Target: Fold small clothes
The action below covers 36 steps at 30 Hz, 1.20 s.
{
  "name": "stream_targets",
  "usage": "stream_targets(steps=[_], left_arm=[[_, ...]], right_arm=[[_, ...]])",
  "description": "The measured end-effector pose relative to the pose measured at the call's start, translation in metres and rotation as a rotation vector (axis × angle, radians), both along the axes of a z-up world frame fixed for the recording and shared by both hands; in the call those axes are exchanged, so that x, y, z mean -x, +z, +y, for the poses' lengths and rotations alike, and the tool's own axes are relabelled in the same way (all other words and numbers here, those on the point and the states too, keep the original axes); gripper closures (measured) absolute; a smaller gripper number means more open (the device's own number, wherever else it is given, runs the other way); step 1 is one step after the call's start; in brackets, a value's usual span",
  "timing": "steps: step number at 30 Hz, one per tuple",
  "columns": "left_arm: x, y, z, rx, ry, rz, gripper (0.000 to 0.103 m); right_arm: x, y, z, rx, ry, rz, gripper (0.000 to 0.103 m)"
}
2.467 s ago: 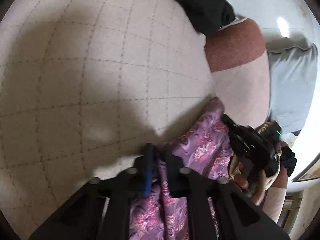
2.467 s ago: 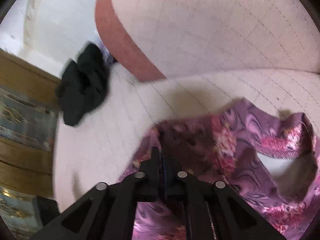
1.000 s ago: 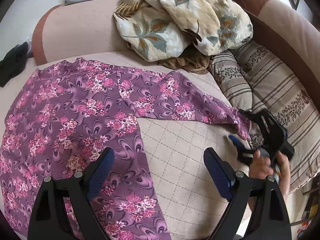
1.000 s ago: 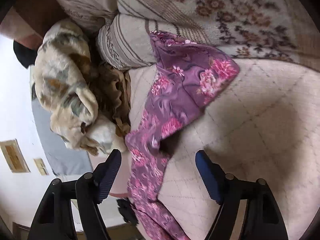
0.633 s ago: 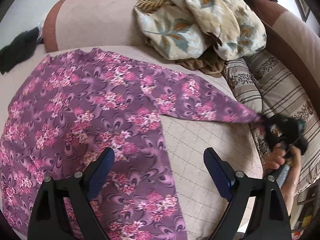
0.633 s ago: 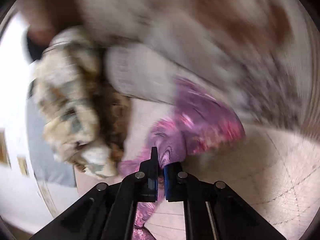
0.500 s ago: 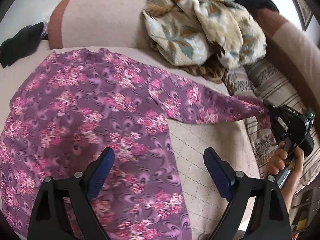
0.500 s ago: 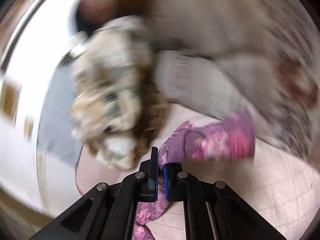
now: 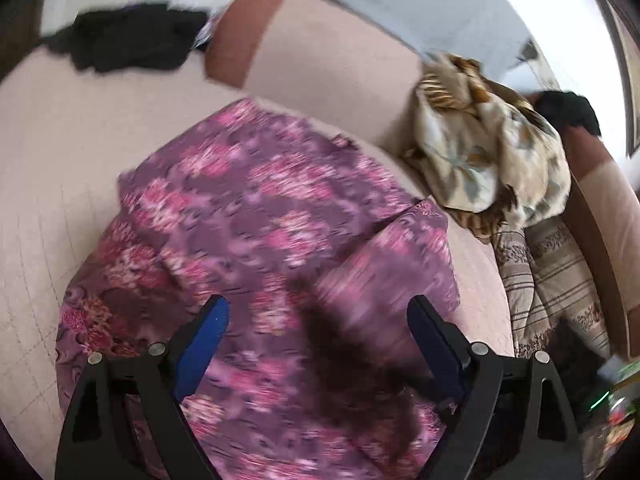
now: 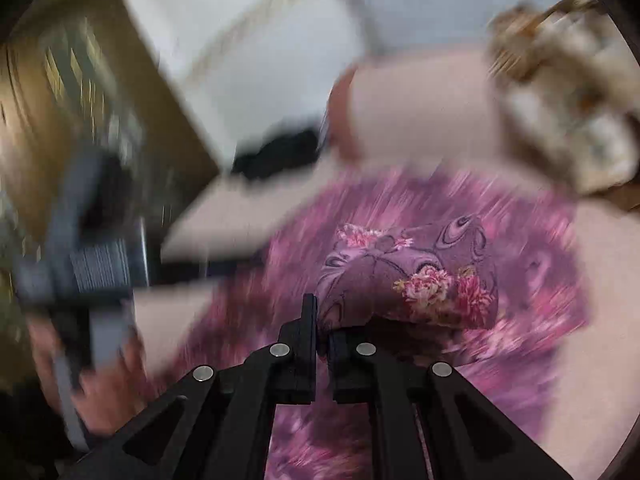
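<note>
Pink quilted sofa seat under purple floral garment, mid-frame. Right gripper clenched on sleeve, lifted upper right of its tips. Left gripper released, hovering over garment; folded sleeve lower right.

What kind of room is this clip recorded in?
Most likely a home living room. A purple floral garment lies spread on a pink quilted sofa seat, with a rumpled leaf-print blanket and striped cushions piled at one end.
</note>
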State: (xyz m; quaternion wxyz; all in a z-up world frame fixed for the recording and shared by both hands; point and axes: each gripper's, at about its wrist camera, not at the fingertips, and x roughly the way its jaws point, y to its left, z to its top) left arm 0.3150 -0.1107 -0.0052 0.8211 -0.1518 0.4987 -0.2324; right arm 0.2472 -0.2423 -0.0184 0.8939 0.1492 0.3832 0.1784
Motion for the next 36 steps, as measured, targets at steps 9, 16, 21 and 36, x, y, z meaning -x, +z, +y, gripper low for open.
stream_targets(steps=[9,16,21,36], left_arm=[[-0.011,-0.057,0.024,0.165,-0.020,0.166,0.013],[-0.010,-0.034,0.037,0.145,0.010,0.128,0.013],[-0.005,-0.026,0.017,-0.033,-0.105,0.045,0.012],[0.054,-0.025,-0.075,-0.151,-0.333,-0.075,0.012]], right_arm=[[-0.018,-0.032,0.020,0.081,0.191,0.167,0.047],[-0.019,-0.032,0.038,-0.045,0.249,0.118,0.037],[0.013,-0.044,0.090,0.318,0.495,0.108,0.033],[-0.019,-0.018,-0.117,-0.029,-0.147,0.199,0.028]])
